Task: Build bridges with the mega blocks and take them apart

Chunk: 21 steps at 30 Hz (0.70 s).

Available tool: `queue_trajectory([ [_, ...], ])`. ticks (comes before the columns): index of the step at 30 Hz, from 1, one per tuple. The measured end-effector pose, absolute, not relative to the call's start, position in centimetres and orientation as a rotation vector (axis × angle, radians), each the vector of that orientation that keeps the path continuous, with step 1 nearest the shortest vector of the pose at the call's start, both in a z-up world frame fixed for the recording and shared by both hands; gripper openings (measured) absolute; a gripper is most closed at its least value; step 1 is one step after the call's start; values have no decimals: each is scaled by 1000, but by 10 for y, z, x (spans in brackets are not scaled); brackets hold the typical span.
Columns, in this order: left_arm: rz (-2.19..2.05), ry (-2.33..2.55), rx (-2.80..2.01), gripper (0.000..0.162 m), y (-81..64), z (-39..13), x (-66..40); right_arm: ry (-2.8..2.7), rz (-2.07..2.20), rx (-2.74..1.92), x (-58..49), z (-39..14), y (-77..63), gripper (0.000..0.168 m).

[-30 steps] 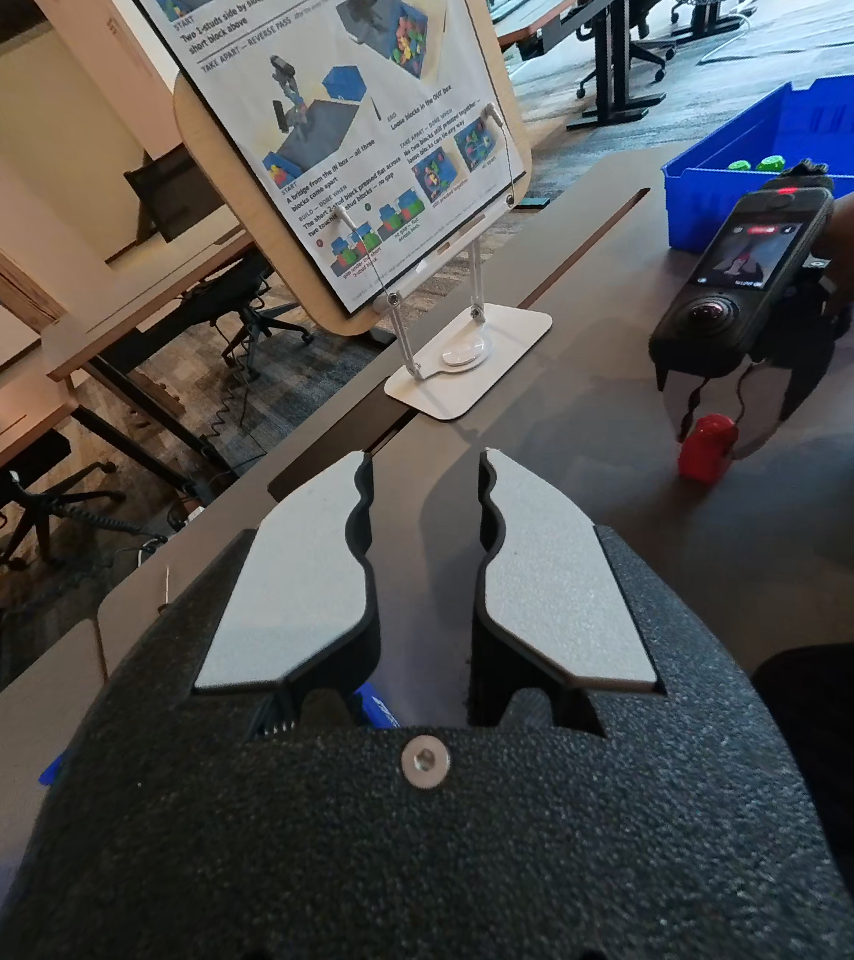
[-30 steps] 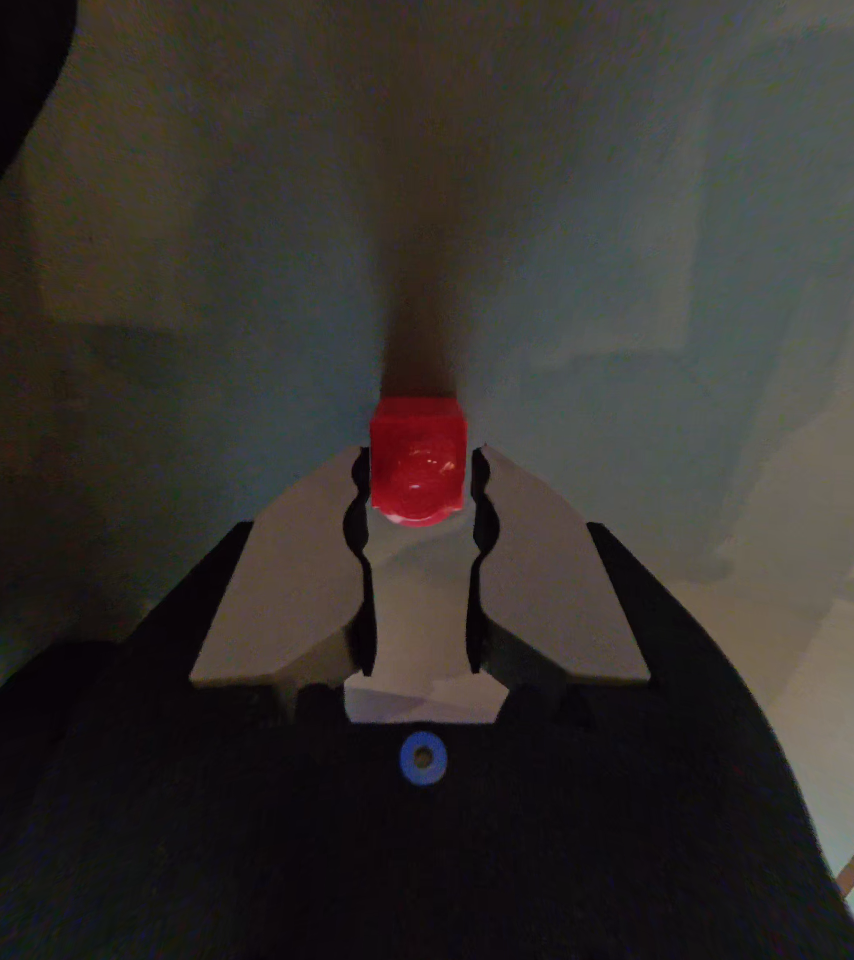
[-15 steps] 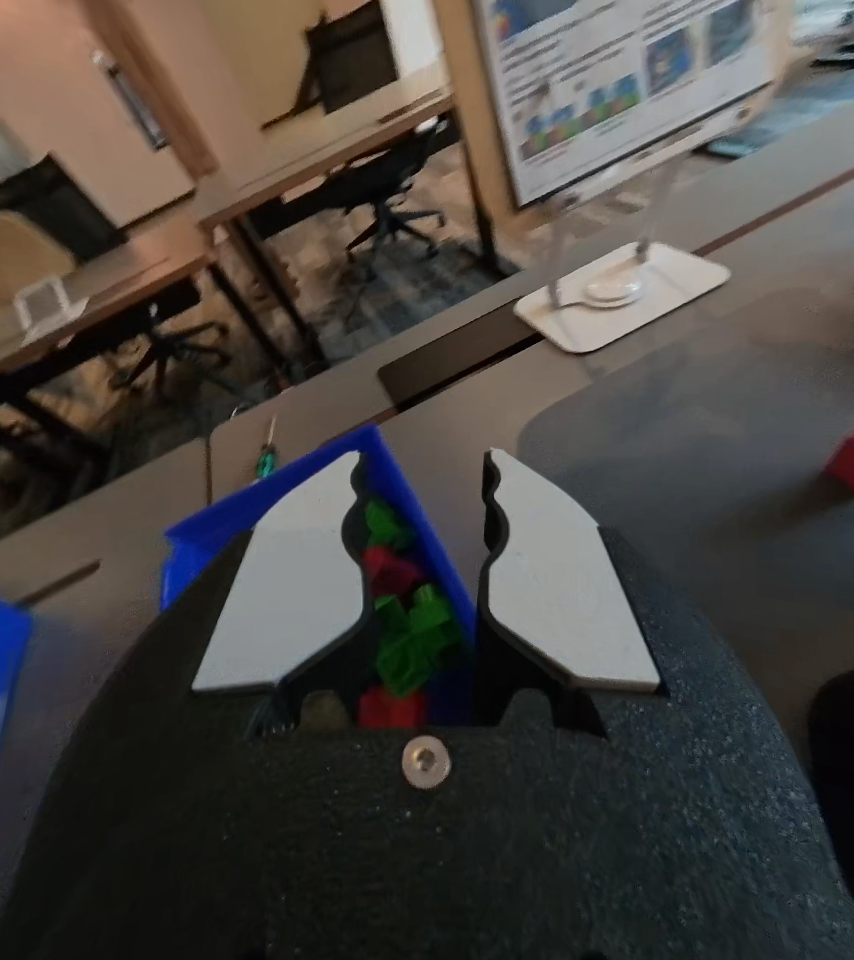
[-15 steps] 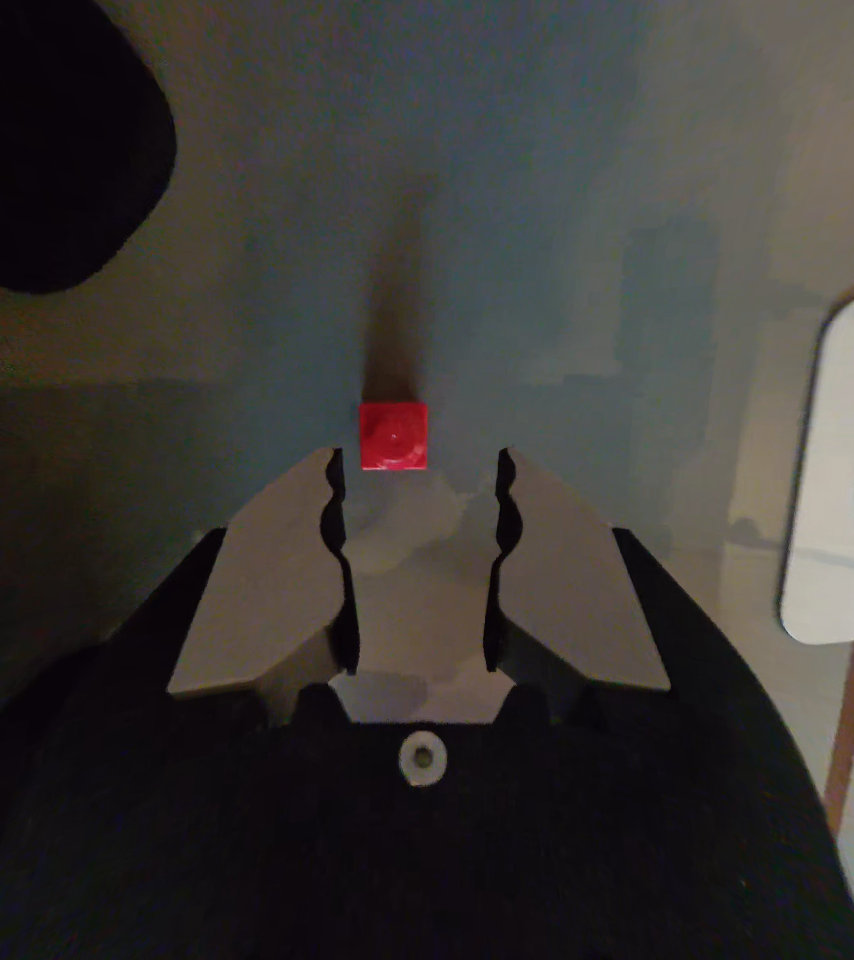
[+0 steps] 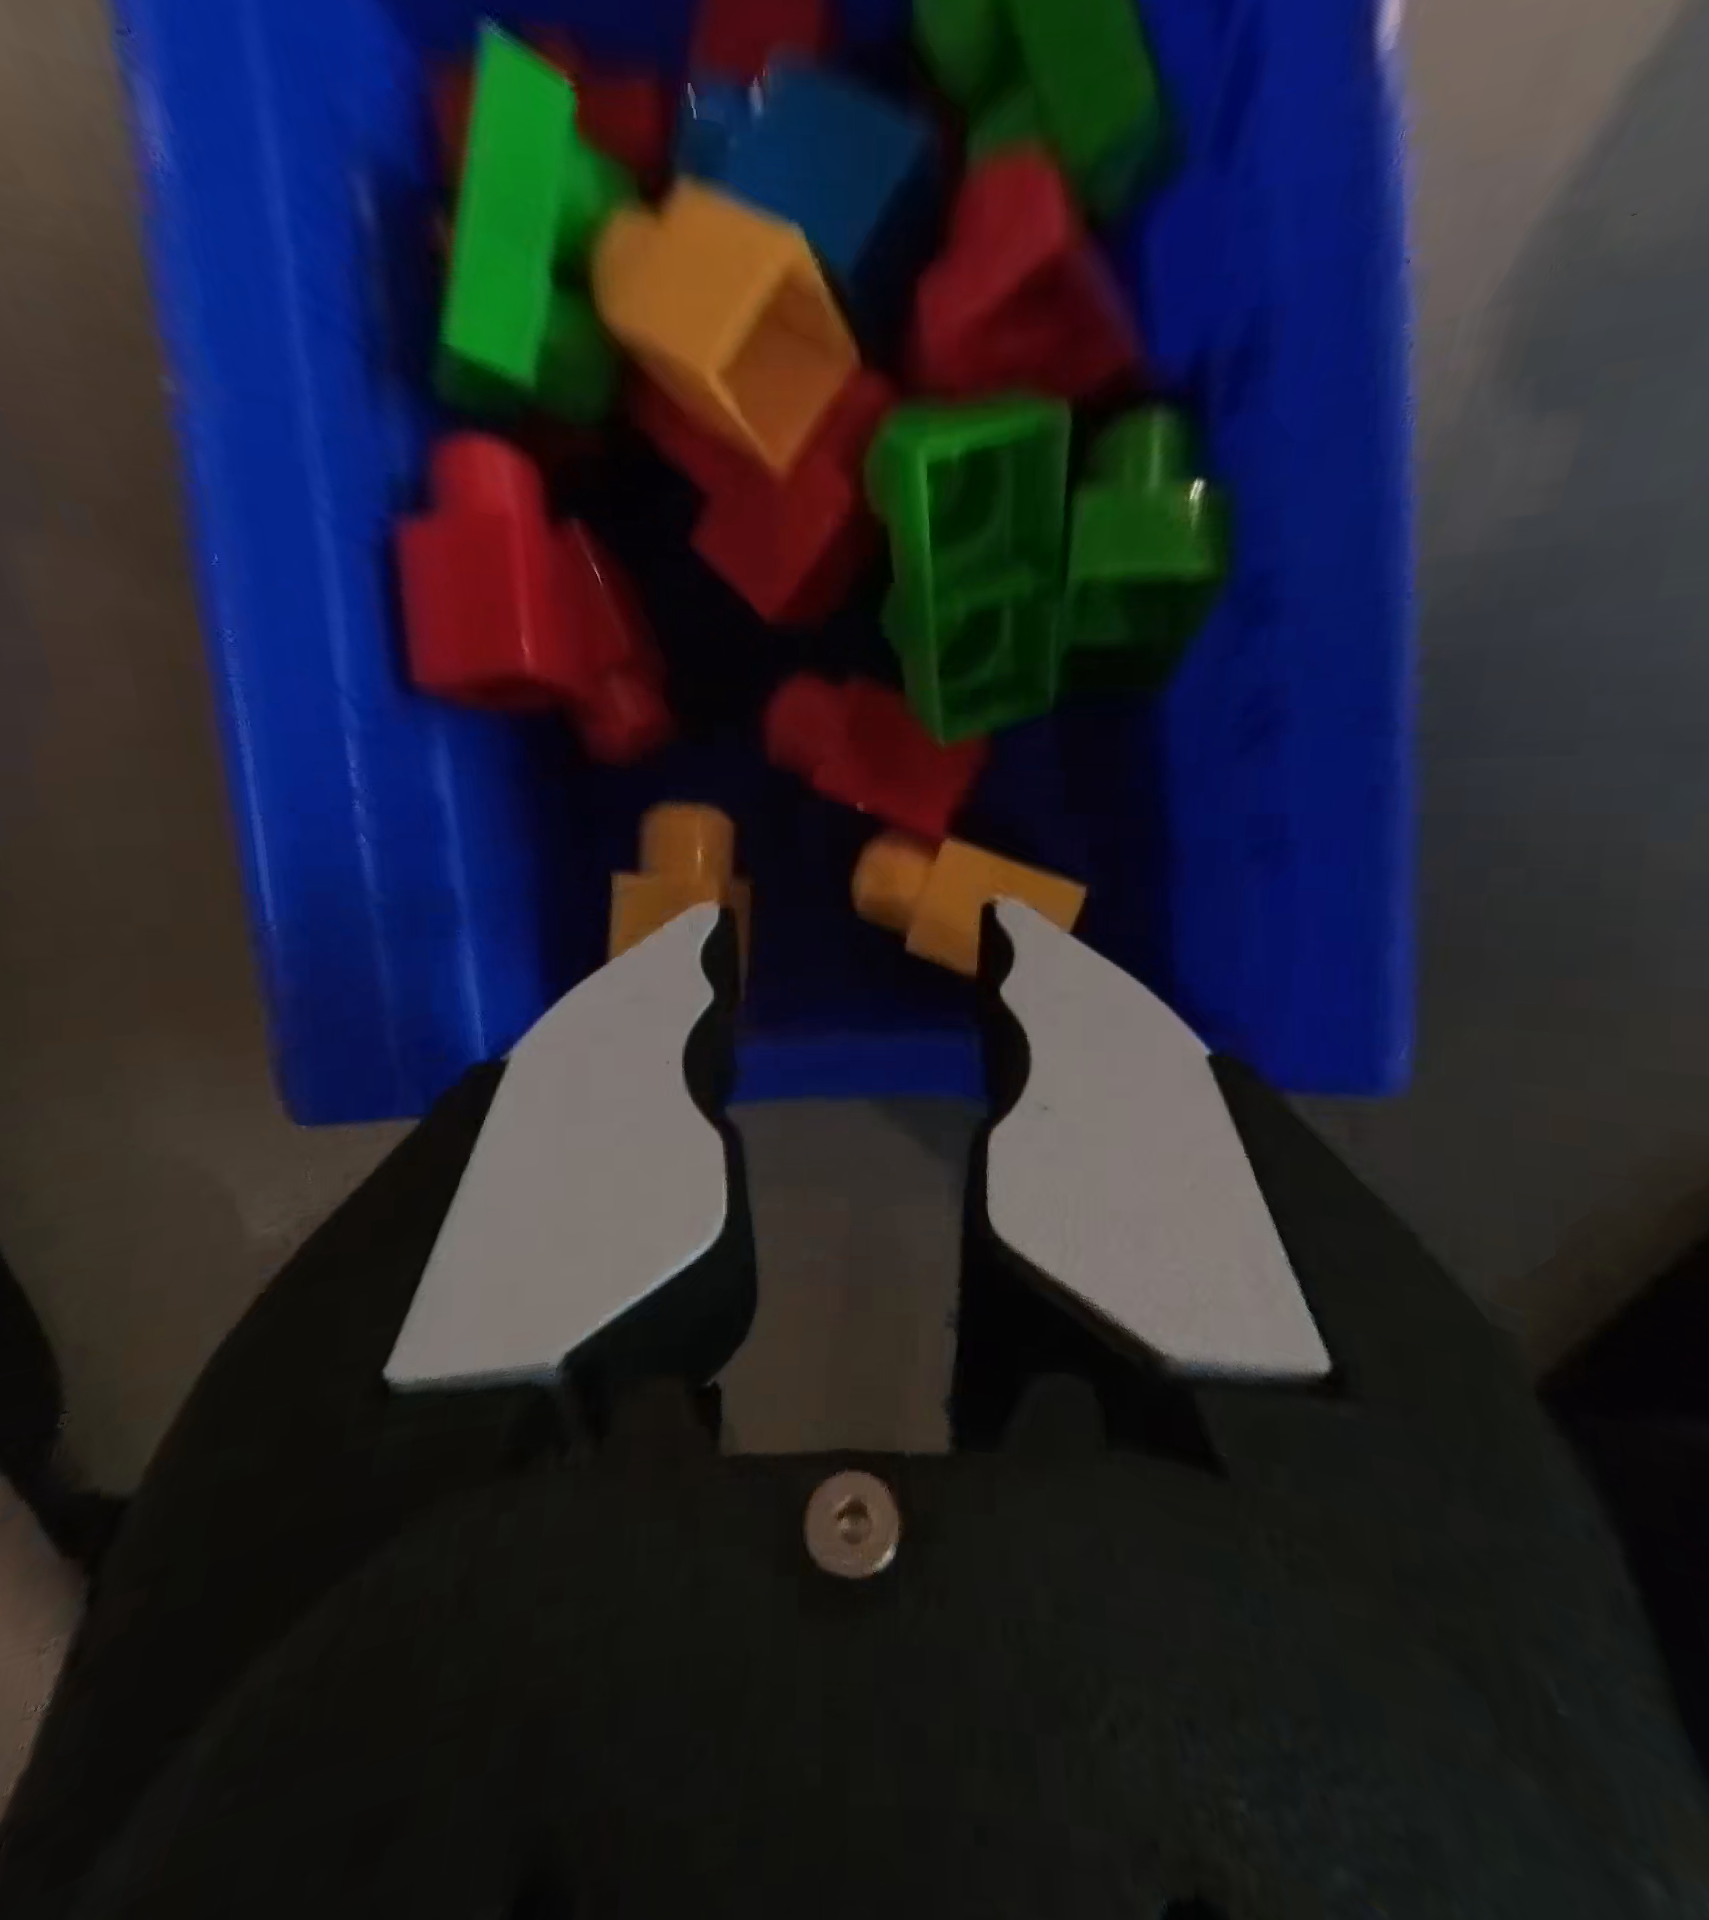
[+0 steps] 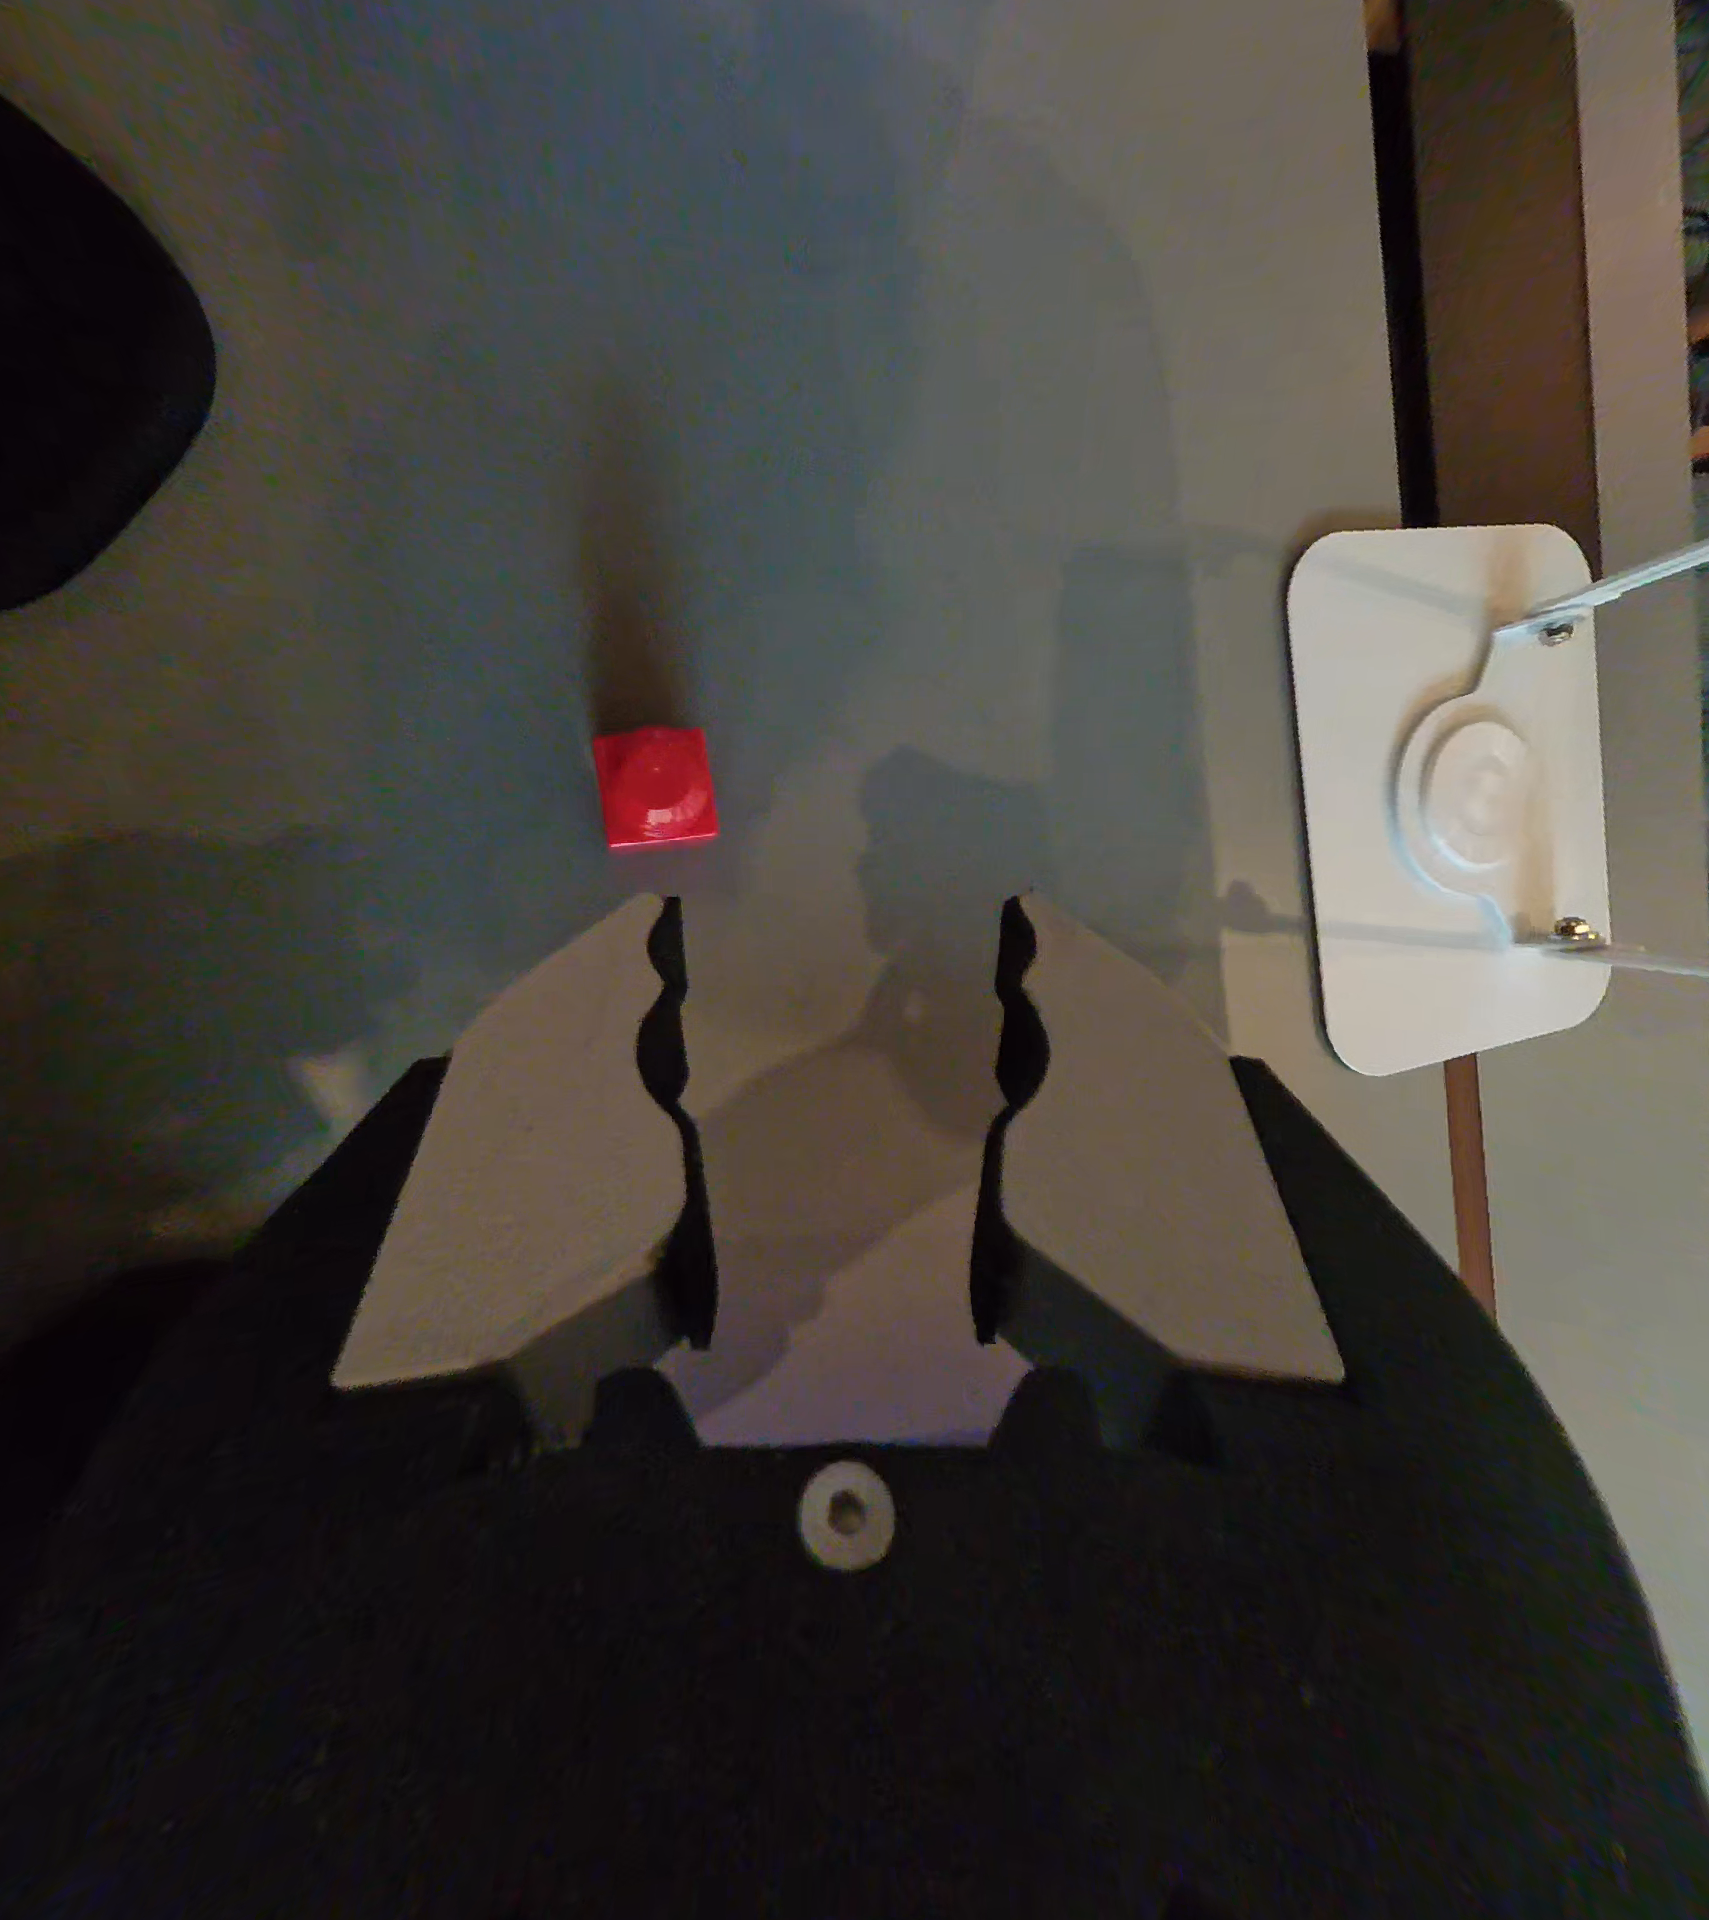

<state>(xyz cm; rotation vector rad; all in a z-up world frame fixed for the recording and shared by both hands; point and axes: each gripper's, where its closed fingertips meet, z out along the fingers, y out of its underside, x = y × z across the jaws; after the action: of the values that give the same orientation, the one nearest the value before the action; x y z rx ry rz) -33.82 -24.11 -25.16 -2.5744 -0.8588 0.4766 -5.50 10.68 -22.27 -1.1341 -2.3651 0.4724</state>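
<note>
Just beyond the right claw (image 6: 839, 909), spread and empty, stands a red block (image 6: 656, 788).

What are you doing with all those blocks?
A person holds two grippers and is building with blocks. The left gripper is open over a blue bin full of red, green, yellow and blue blocks, close to a yellow block. The right gripper is open and empty above the table, where one red block sits alone.
</note>
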Motion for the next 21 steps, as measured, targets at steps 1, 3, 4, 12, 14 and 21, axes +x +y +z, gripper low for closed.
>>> queue_trajectory([
  [1,459,-874,-2618,43,-246,-259,-336,-2366,468,-1132,-55,-223,107,58],
  [3,388,-932,-2649,40,-248,-268,-333,-2371,459,-1130,-56,-224,105,58],
  [4,341,-953,-2646,40,-246,-270,-331,-2376,455,-1128,-57,-225,105,58],
  [12,75,-939,-2740,53,-226,-297,-319,-2384,440,-1121,-58,-227,102,58],
  [14,35,-940,-2765,59,-223,-304,-317,-2379,436,-1123,-57,-227,103,58],
  [21,-70,-1004,-2904,80,-232,-334,-315,-2373,429,-1114,-57,-225,104,58],
])
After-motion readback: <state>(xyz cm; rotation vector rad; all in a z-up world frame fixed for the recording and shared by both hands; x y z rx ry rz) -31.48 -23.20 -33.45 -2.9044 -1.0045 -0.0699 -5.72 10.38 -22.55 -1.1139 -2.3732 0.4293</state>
